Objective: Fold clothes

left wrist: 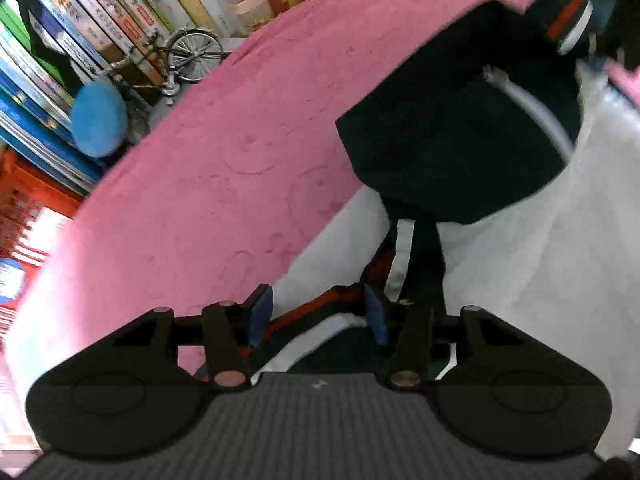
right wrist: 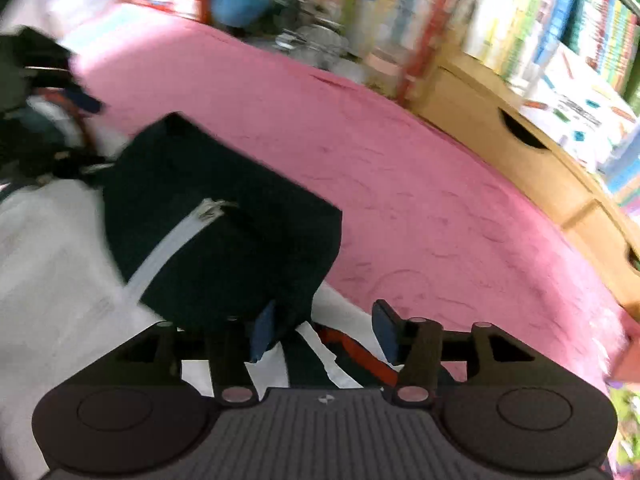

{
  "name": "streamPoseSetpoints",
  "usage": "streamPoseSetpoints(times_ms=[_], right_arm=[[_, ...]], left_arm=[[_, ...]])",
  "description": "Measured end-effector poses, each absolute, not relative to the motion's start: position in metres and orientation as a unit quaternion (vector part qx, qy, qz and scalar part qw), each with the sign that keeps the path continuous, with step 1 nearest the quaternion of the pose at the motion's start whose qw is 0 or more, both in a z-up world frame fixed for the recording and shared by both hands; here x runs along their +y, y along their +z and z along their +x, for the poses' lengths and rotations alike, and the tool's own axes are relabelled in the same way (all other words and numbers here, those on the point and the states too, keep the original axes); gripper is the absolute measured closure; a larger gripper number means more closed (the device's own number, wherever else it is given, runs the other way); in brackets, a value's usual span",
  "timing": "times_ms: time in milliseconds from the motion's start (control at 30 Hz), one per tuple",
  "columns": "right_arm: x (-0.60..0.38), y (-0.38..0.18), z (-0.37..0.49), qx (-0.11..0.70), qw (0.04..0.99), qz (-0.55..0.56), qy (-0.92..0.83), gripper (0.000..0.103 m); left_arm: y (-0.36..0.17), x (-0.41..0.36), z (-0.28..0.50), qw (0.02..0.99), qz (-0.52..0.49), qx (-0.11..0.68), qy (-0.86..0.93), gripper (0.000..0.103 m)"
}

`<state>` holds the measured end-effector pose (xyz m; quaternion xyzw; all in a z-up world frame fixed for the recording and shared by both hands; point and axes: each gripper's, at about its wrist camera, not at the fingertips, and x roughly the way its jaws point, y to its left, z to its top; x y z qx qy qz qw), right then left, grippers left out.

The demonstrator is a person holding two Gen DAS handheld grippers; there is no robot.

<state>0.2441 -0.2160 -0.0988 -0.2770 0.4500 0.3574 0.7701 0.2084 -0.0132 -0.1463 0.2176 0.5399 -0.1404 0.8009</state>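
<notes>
A dark navy jacket [left wrist: 448, 132] [right wrist: 224, 216] with a white zipper [left wrist: 536, 108] [right wrist: 168, 248] lies bunched, partly on a pink bedspread [left wrist: 240, 140] [right wrist: 400, 184] and partly on a white cloth [left wrist: 540, 280] [right wrist: 48, 248]. Its red, white and navy striped band [left wrist: 304, 314] runs between the blue pads of my left gripper [left wrist: 317, 312], which stands open just above it. My right gripper [right wrist: 324, 332] is open too, with a striped edge [right wrist: 360, 356] lying in its gap. The right gripper's left fingertip [right wrist: 264, 332] overlaps the dark fabric. A striped cuff [left wrist: 568, 24] shows blurred at the top right.
Shelves of books [left wrist: 100, 20] [right wrist: 560, 40] line the far side of the bed. A model bicycle [left wrist: 180, 60] and a blue ball [left wrist: 98, 120] sit before them. A wooden drawer unit [right wrist: 520, 148] borders the bed on the right, a red crate [left wrist: 24, 200] on the left.
</notes>
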Motion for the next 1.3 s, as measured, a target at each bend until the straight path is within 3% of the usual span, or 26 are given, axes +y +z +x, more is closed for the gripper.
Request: streamPoseSetpoints(times_ms=[67, 167, 300, 333, 367, 400, 467, 533, 733, 900, 1067, 1300], right_arm=[[-0.217, -0.102, 0.244, 0.46, 0.748, -0.292, 0.378, 0.034], [-0.211, -0.117, 0.254, 0.488, 0.716, -0.303, 0.396, 0.034], [-0.197, -0.133, 0.255, 0.516, 0.676, -0.308, 0.426, 0.036], [-0.195, -0.134, 0.251, 0.513, 0.672, -0.314, 0.431, 0.044], [-0.193, -0.136, 0.248, 0.51, 0.668, -0.322, 0.436, 0.052], [-0.191, -0.135, 0.24, 0.498, 0.674, -0.331, 0.434, 0.069], [-0.187, -0.13, 0.222, 0.463, 0.692, -0.354, 0.427, 0.079], [-0.186, -0.12, 0.201, 0.413, 0.716, -0.376, 0.42, 0.086], [-0.194, -0.075, 0.214, 0.317, 0.806, -0.351, 0.357, 0.089], [-0.179, -0.077, 0.271, 0.231, 0.854, -0.349, 0.308, 0.089], [-0.156, -0.132, 0.361, 0.258, 0.877, -0.312, 0.259, 0.089], [-0.152, -0.182, 0.393, 0.286, 0.881, -0.29, 0.242, 0.088]], left_arm=[[-0.137, -0.019, 0.21, 0.795, 0.208, 0.537, -0.191, 0.052], [-0.138, -0.034, 0.213, 0.782, 0.221, 0.534, -0.236, 0.039], [-0.171, -0.044, 0.218, 0.763, 0.251, 0.56, -0.203, 0.036], [-0.172, -0.044, 0.218, 0.769, 0.236, 0.562, -0.193, 0.039], [-0.172, -0.044, 0.218, 0.777, 0.221, 0.564, -0.173, 0.051], [-0.17, -0.047, 0.214, 0.786, 0.225, 0.558, -0.141, 0.06], [-0.166, -0.056, 0.206, 0.803, 0.238, 0.54, -0.082, 0.091], [-0.157, -0.059, 0.197, 0.819, 0.222, 0.526, -0.054, 0.1], [-0.111, -0.036, 0.232, 0.873, 0.175, 0.454, 0.025, 0.101], [-0.121, -0.02, 0.32, 0.891, 0.198, 0.404, 0.062, 0.101], [-0.17, -0.013, 0.394, 0.876, 0.223, 0.42, 0.077, 0.1], [-0.213, -0.021, 0.389, 0.863, 0.286, 0.41, 0.078, 0.102]])
